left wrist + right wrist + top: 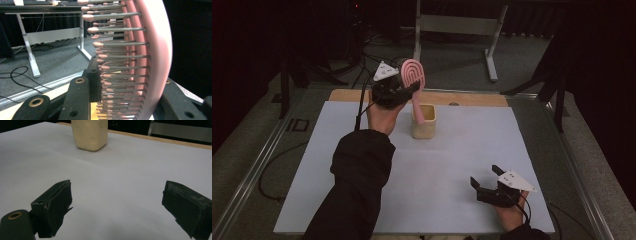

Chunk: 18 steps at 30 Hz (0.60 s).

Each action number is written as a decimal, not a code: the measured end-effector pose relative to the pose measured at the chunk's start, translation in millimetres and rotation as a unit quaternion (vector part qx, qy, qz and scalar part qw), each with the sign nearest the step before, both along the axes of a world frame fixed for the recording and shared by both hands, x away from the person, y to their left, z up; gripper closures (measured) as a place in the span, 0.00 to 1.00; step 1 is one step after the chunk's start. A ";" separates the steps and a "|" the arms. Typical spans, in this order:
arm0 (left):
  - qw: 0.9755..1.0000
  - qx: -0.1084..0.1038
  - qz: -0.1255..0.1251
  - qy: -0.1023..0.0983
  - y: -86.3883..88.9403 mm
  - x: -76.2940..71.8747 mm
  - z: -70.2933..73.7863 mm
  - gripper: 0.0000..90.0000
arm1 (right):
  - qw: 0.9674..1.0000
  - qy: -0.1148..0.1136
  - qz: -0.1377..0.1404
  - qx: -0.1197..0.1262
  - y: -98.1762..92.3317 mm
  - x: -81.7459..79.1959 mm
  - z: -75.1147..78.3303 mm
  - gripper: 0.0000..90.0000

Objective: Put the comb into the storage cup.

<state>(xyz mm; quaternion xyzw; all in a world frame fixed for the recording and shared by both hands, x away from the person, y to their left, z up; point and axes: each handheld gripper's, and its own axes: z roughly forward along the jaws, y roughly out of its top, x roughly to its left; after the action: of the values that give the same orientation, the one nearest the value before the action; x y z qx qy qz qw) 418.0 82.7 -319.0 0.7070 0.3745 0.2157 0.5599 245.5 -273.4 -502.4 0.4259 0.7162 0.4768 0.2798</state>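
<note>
Gripping a pink hairbrush (413,75) by its head, the left gripper (404,90) is raised above the far side of the table (452,150), just left of a cream cup (424,121). The brush's handle hangs down with its tip inside the cup's open top, while the oval head stands clear above the rim. In the left gripper view the jaws are pinching the brush (140,62), with rows of grey, pink-tipped bristles pointing left across the frame and the pink back of the head on the right. The cup stands upright on the pale sheet that covers the table, toward the far edge and near the middle. The right gripper (484,182) rests low at the near right corner of the table, well apart from the cup, a hand behind it. Its jaws are spread wide with nothing between them, and in the right gripper view (117,207) they frame bare table, with the cup (90,133) standing farther off at the top.
</note>
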 end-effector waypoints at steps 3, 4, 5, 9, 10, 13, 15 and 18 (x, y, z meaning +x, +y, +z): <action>1.000 -0.003 0.004 0.000 -0.9 1.0 -0.7 0.72 | 1.000 -0.001 0.001 -0.001 0.2 0.0 0.0 0.10; 1.000 -0.003 0.008 -0.001 -1.5 1.5 -1.1 0.72 | 1.000 0.000 0.001 -0.001 0.0 -0.1 0.1 0.10; 1.000 -0.004 0.009 -0.001 -1.7 1.7 -1.3 0.72 | 1.000 0.000 0.000 -0.001 -0.1 0.0 0.1 0.10; 1.000 -0.004 0.012 -0.002 -2.3 2.2 -1.9 0.72 | 1.000 0.000 0.000 0.000 -0.2 -0.2 0.3 0.10; 1.000 -0.005 0.013 -0.002 -2.5 2.4 -2.1 0.72 | 1.000 0.001 0.000 0.001 -0.2 -0.3 0.3 0.10; 1.000 -0.009 0.015 -0.004 -3.6 3.2 -2.9 0.72 | 1.000 0.000 0.001 -0.001 -0.1 0.0 0.1 0.10; 1.000 -0.009 0.016 -0.004 -4.6 3.8 -3.5 0.72 | 1.000 0.000 0.002 -0.001 0.2 -0.2 0.2 0.10; 1.000 -0.009 0.019 -0.007 -6.6 4.4 -4.7 0.72 | 1.000 0.000 0.001 0.000 0.1 -0.4 0.4 0.10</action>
<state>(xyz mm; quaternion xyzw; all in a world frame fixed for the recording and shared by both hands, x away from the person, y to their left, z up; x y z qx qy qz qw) 422.4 76.1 -323.6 0.6932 0.3861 0.2275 0.5645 245.0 -273.3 -502.0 0.4251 0.7169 0.4769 0.2793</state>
